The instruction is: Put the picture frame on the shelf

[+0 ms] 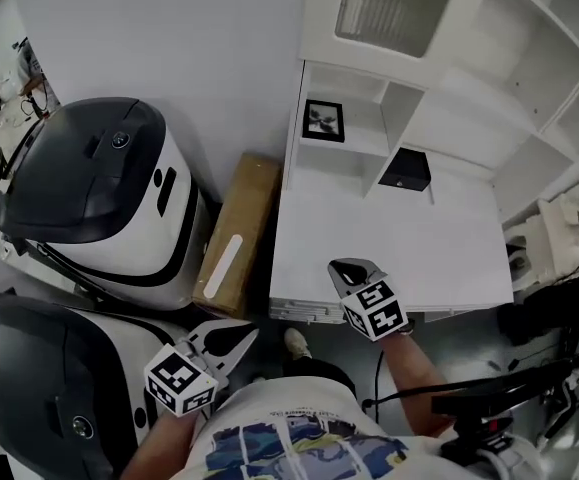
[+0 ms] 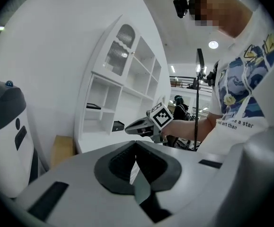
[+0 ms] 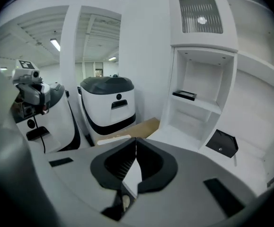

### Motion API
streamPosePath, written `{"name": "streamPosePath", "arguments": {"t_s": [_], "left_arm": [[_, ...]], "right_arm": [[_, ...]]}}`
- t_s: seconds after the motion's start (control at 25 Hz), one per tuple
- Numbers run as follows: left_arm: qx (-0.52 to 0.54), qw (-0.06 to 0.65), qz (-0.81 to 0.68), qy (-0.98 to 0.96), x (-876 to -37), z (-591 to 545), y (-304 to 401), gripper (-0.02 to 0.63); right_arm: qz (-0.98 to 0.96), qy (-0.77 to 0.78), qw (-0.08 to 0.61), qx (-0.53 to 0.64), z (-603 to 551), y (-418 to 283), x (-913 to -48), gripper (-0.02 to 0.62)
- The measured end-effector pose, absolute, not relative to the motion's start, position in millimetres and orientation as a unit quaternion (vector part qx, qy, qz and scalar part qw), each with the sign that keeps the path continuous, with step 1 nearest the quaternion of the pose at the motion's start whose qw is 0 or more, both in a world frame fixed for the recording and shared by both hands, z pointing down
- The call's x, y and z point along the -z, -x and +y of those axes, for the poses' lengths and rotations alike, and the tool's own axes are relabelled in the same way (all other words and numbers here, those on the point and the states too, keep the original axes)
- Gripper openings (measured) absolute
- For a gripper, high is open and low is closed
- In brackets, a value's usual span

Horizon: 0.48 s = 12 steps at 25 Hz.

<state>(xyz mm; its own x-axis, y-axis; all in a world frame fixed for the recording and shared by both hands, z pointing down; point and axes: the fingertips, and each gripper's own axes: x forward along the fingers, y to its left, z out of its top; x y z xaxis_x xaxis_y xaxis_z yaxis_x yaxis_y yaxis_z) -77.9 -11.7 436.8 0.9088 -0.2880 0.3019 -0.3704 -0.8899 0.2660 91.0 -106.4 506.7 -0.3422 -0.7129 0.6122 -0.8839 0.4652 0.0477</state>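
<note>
The picture frame [image 1: 324,120], black-edged with a dark print, lies flat on a low shelf of the white shelf unit [image 1: 439,98]. In the right gripper view the picture frame [image 3: 184,95] rests on that same shelf, clear of both grippers. My right gripper [image 1: 349,268] hovers over the unit's white desk top [image 1: 409,248], shut with nothing between its jaws. My left gripper [image 1: 237,336] hangs lower left beside the person's shirt, jaws shut and empty.
A small black box [image 1: 405,171] leans at the back of the desk top. A long cardboard box [image 1: 239,233] stands against the unit's left side. Two big white and dark-grey machines [image 1: 99,198] [image 1: 59,388] fill the left. Cables and stands [image 1: 549,368] crowd the right floor.
</note>
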Motion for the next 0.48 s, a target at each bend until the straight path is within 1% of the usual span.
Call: {"name": "streamPosePath", "arguments": {"t_s": [0.2,0.48], "left_arm": [[-0.131,0.169,-0.141,-0.967,-442.4,25.6,82.1,0.014],[-0.125,0.184,-0.114,-0.968,-447.0,55.2,83.2,0.014]], "right_arm": [[-0.819,-0.493,0.236,-0.174,-40.3,-61.5,-506.7,0.026],[-0.819,-0.502,0.207,-0.186,24.0,-40.9,-500.4,0.025]]}}
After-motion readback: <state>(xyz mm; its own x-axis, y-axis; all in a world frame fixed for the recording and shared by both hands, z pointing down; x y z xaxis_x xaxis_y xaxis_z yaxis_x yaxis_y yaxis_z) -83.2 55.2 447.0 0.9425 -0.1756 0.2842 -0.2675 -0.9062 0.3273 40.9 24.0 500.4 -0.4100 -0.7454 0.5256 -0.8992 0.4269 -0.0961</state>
